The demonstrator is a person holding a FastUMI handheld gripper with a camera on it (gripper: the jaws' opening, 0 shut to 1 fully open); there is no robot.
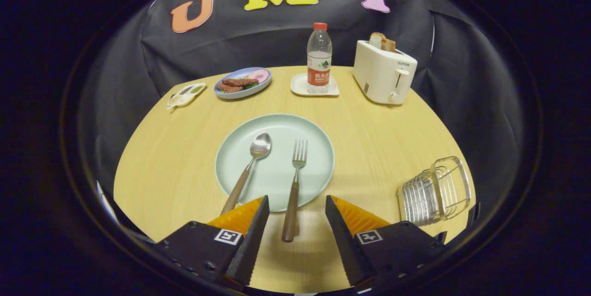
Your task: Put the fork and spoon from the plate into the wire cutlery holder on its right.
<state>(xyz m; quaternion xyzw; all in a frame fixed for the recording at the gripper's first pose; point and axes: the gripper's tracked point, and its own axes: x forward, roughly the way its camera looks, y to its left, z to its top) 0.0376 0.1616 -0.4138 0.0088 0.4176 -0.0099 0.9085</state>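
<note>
Lying between the wide-open, empty claw point(296, 203) fingers is the fork point(295, 180) handle.

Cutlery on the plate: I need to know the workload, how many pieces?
2: spoon just beyond the open gripper, fork with its handle between the fingers. Both lie on the plate.

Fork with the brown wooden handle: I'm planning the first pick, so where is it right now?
The fork with the brown wooden handle lies on the pale green round plate, right of the spoon, its handle overhanging the rim between the open tongs.
</note>
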